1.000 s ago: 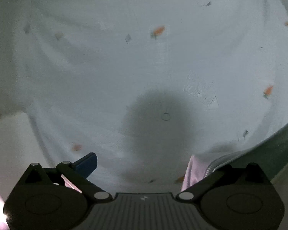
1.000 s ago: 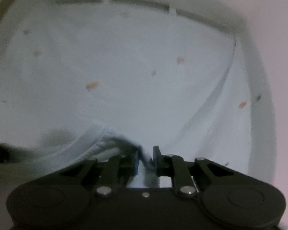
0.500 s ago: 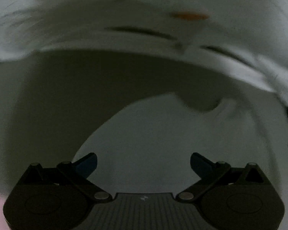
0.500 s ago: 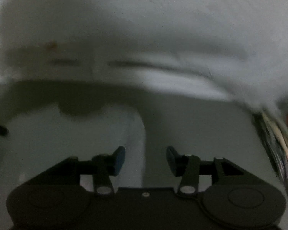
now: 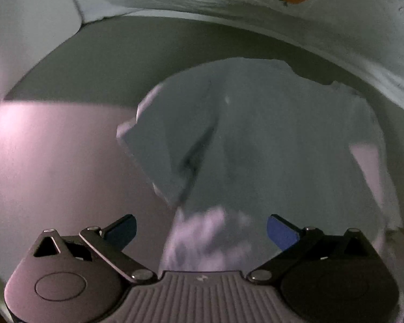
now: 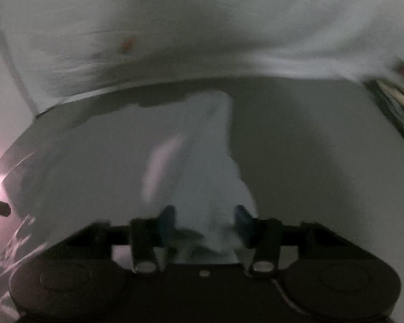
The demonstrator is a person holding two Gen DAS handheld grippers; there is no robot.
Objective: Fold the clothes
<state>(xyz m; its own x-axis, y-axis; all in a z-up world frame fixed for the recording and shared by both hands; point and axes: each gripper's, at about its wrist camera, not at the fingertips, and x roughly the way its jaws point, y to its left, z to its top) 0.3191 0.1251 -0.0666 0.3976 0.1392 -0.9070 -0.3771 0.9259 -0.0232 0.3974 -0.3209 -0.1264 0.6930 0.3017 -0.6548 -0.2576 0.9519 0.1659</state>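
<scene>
A pale cloth point(image 5: 269, 145) is lying on the grey table point(image 5: 54, 167), under a carrot-print sheet point(image 5: 296, 13) at the far side. Left gripper point(image 5: 201, 228) and right gripper point(image 6: 205, 215) are both spread, grasping nothing.

I see a pale worktop point(image 5: 54, 161) carrying a small crumpled white garment point(image 5: 256, 148); beyond that garment lies a larger white cloth with carrot prints point(image 5: 282, 8).

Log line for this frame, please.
left gripper: open | right gripper: open | pale garment: crumpled ahead, between fingers, ungripped | carrot-print cloth: beyond | fold: pending
</scene>
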